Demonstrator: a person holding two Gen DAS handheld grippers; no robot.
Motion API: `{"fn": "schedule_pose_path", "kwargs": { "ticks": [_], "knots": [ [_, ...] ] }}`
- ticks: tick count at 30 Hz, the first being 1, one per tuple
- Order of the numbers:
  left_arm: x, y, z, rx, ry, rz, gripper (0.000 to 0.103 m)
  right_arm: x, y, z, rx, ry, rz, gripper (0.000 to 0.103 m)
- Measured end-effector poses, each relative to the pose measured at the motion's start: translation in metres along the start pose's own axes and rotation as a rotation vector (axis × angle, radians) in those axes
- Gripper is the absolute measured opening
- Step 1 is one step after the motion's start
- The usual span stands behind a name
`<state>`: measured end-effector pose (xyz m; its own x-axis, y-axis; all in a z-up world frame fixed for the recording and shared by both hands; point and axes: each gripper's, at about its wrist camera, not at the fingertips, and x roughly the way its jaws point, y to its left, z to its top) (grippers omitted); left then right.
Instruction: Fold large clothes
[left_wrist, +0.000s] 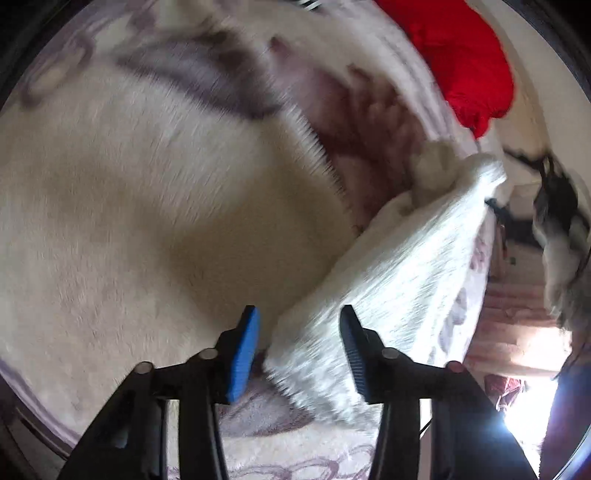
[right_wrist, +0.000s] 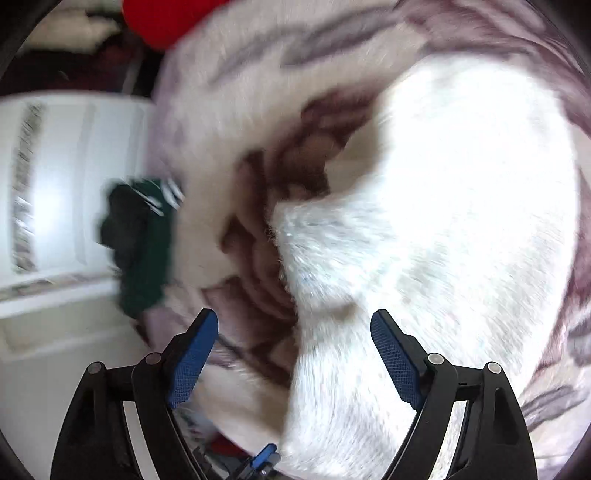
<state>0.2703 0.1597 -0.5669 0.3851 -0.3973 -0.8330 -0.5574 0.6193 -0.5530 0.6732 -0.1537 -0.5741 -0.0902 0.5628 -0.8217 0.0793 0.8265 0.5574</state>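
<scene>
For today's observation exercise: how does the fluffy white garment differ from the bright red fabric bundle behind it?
The fluffy white garment is pale and furry; the bright red fabric bundle is vivid and smooth-looking. The garment lies spread with a folded flap reaching the open left gripper; the bundle sits bunched, far off. Both rest on the patterned blanket.

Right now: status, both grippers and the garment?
Left gripper open, right gripper open. White fuzzy garment spread on patterned blanket, edge between left's fingers. Nothing blocking.

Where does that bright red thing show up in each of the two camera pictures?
Left wrist view: the red cloth lies at the top right, beyond the patterned blanket.
Right wrist view: the red cloth sits at the top edge, left of centre.
Shared landmark: the white fluffy garment on that blanket.
</scene>
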Motion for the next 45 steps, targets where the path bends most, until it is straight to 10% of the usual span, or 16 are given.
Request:
{"fn": "schedule_pose_path", "kwargs": {
  "ticks": [6,15,16,17,21,23,25,28,35,37,39,45],
  "knots": [
    [0.015,-0.098,0.081,0.224,-0.028,-0.047,0.057,-0.084,-0.099,-0.027,0.112,-0.171,-0.092,0.087],
    [0.193,-0.237,0.142,0.532,0.207,-0.043,0.057,-0.076,-0.229,-0.026,0.247,-0.211,-0.137,0.087],
    [0.197,-0.243,0.140,0.544,0.186,-0.056,0.042,-0.072,-0.238,-0.026,0.262,-0.200,-0.116,0.087],
    [0.195,-0.249,0.137,0.543,0.175,-0.102,0.017,-0.064,-0.243,-0.027,0.271,-0.192,-0.106,0.087],
    [0.164,-0.252,0.132,0.381,0.205,-0.475,0.016,-0.052,-0.255,-0.021,0.258,-0.176,-0.093,0.087],
    [0.167,-0.230,0.143,0.256,0.233,-0.528,0.016,-0.048,-0.253,-0.019,0.256,-0.174,-0.089,0.087],
    [0.187,-0.190,0.163,0.153,0.225,-0.405,0.017,-0.050,-0.251,-0.014,0.256,-0.181,-0.100,0.087],
    [0.205,-0.145,0.178,-0.030,0.276,-0.433,0.021,-0.063,-0.239,-0.007,0.240,-0.220,-0.122,0.087],
    [0.163,-0.169,0.185,0.128,0.197,-0.329,0.024,-0.073,-0.142,0.024,-0.016,-0.302,-0.059,0.084],
    [0.151,-0.178,0.189,0.187,0.147,-0.256,0.024,-0.052,-0.115,0.045,-0.086,-0.261,-0.044,0.069],
    [0.146,-0.187,0.193,0.240,0.107,-0.210,0.024,-0.019,-0.094,0.069,-0.126,-0.210,-0.051,0.015],
    [0.170,-0.185,0.207,0.269,0.105,-0.096,0.024,0.074,-0.080,0.129,-0.099,0.010,-0.209,0.009]
  ]
}}
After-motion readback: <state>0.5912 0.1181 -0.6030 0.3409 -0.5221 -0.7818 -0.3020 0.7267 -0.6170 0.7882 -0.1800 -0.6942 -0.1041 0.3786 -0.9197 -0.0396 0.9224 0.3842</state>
